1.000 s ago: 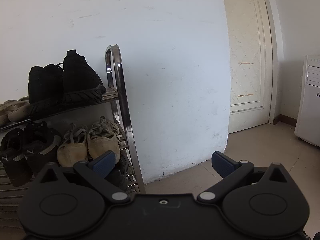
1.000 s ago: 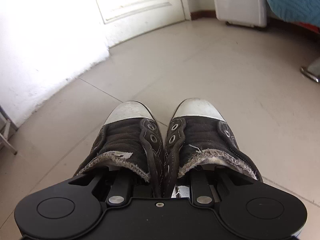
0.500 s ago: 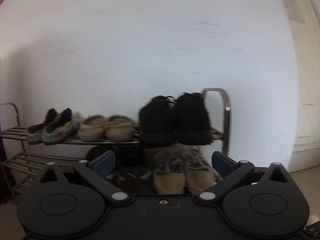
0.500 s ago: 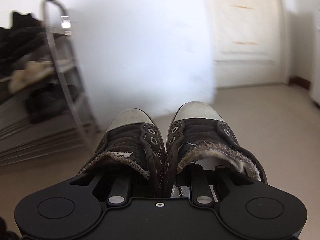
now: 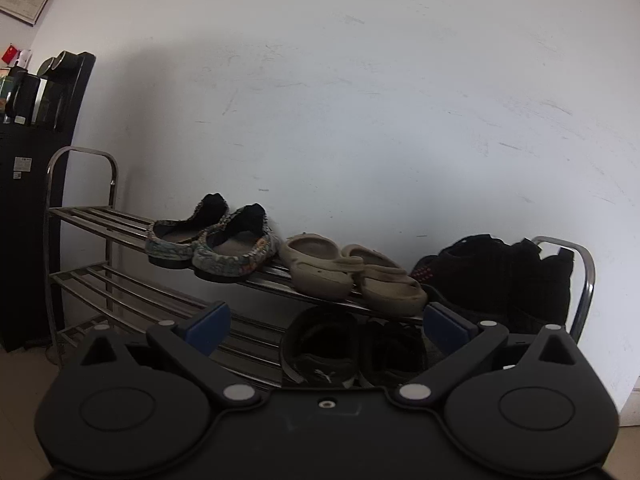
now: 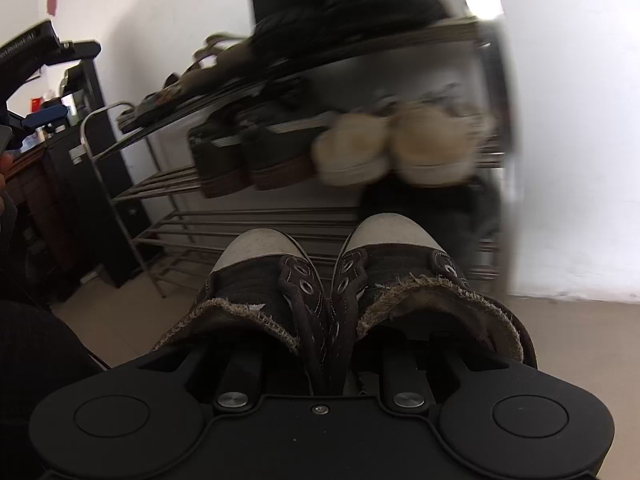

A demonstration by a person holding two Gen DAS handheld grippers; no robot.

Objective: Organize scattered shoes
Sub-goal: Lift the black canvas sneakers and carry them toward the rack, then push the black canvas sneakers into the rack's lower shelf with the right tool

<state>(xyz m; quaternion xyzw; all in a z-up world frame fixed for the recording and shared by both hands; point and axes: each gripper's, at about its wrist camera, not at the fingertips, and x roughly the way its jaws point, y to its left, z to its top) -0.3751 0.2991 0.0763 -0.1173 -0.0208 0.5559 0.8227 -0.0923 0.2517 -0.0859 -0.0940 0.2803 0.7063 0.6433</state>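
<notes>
Left view: my left gripper (image 5: 326, 326) is wide open with nothing between its blue pads (image 5: 208, 320).
Rack: the metal shoe rack (image 5: 80, 216) stands against the white wall (image 5: 360, 100), just past my left gripper.
Top shelf: the patterned slippers (image 5: 216, 240) sit on the left side, the tan clogs (image 5: 352, 272) in the middle, and the black boots (image 5: 500, 276) at the right end.
Shelf below: the black sneakers (image 5: 320, 344) sit under the clogs, partly hidden by my gripper.
Cabinet: the dark cabinet (image 5: 24, 208) stands to the left of the rack.
Right view: my right gripper (image 6: 330, 368) is squeezed tight on the brown sneakers (image 6: 332, 284), one finger down inside each shoe, so the inner sides are pinched together.
Brown sneakers: they are up in the air in front of the rack, side by side, white toes pointing at its lower shelves.
Blurry part: the rack is smeared in this view, but I can see beige lace-up shoes (image 6: 396, 152) and dark shoes with brown soles (image 6: 244, 160) on a middle shelf.
Far left edge: my left gripper shows with a bit of the hand (image 6: 5, 176) that holds it.
</notes>
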